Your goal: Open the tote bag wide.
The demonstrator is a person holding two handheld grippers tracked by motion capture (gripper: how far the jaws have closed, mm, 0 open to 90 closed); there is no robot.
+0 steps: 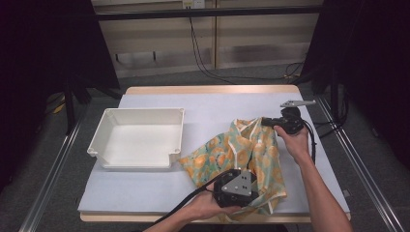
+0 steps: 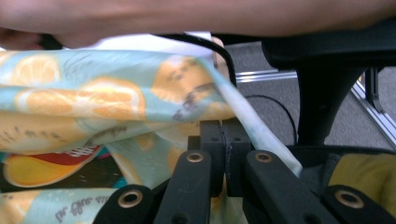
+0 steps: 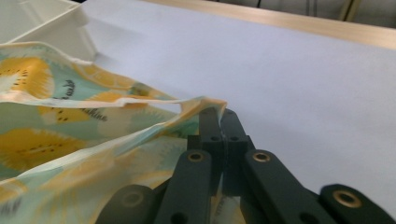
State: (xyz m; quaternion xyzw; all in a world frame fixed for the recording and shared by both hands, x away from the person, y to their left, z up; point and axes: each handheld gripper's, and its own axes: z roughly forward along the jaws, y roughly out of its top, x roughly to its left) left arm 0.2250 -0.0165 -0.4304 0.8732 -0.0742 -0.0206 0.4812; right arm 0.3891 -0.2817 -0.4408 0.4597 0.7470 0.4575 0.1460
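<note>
1. While the fruit-print cloth [image 1: 241, 159] lies rumpled at the lower centre-right of the high view, on the pale surface [image 1: 159, 191], both of its ends are already gripped.
2. The left hand-held gripper [image 2: 226, 140] has its jaws fully closed on the cloth's near edge, at the bottom of the high view.
3. The right hand-held gripper [image 3: 219, 122] is likewise clamped tight on a pale hem corner, toward the right of centre in the high view.
4. The step in hand looks like the grasp completed before a lift or spread.
5. The next move probably calls for raising both ends evenly, keeping the cloth taut.
6. The white tray [image 1: 104, 140] sits empty at centre-left, just beside the cloth.
</note>
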